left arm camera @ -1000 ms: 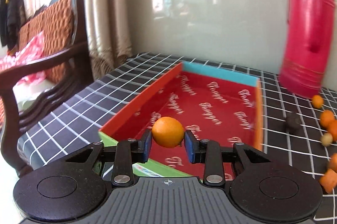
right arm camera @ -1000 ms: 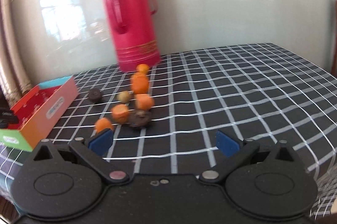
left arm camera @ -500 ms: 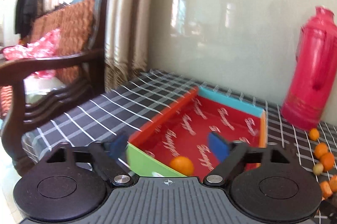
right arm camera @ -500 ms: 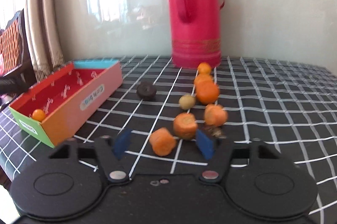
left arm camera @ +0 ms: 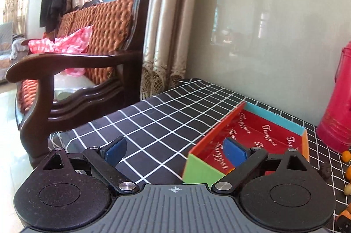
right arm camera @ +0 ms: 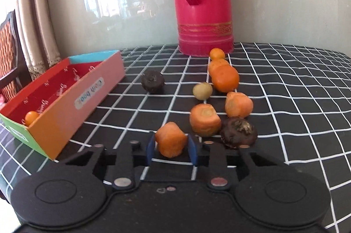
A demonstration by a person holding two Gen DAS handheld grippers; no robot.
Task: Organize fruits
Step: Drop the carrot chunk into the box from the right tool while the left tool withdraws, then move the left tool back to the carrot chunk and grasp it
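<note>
In the right wrist view my right gripper (right arm camera: 171,148) is shut on an orange carrot chunk (right arm camera: 171,138) low over the checked tablecloth. Behind it lie two more carrot chunks (right arm camera: 205,120), oranges (right arm camera: 224,78), a small yellow-green fruit (right arm camera: 202,90) and two dark round fruits (right arm camera: 153,84). The red-lined cardboard box (right arm camera: 65,105) stands to the left with a small orange (right arm camera: 31,117) at its near end. In the left wrist view my left gripper (left arm camera: 175,151) is open and empty, just short of the box's (left arm camera: 258,134) near left corner.
A tall red thermos (right arm camera: 203,0) stands at the back by the wall. A wooden armchair (left arm camera: 83,61) and curtains (left arm camera: 171,20) are left of the table. The table's left edge (left arm camera: 92,123) lies close to my left gripper.
My left gripper opened, dropped the small orange into the box and drew back to the left. My right gripper moved down and forward to the pile and closed on a carrot chunk.
</note>
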